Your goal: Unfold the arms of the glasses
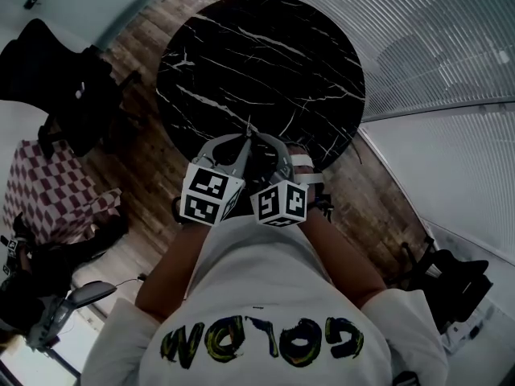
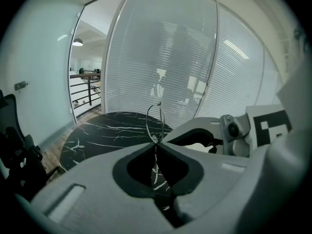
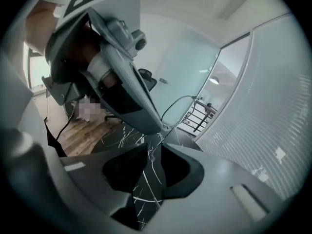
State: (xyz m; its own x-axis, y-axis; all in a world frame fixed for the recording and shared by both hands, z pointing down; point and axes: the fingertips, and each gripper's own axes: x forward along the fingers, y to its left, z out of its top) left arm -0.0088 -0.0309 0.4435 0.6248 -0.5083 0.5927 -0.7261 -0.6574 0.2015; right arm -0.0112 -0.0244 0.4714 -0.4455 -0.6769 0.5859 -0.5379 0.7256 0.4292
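Thin wire-rimmed glasses (image 2: 156, 120) are held up over the near edge of the round black marble table (image 1: 265, 55). My left gripper (image 2: 156, 143) is shut on the frame just below one lens rim, which stands up past its tips. My right gripper (image 3: 158, 147) is open, and its jaws stand apart with the table showing between them. A thin wire of the glasses (image 3: 179, 108) runs past their tips without being pressed. In the head view both grippers, left (image 1: 240, 145) and right (image 1: 265, 145), meet tip to tip at the glasses (image 1: 249, 129).
A black office chair (image 1: 64, 95) and a red-checked seat (image 1: 48, 191) stand to the left on the wooden floor. A glass wall with blinds (image 1: 418, 39) curves round behind and to the right of the table. Another dark chair (image 1: 459, 280) sits at the lower right.
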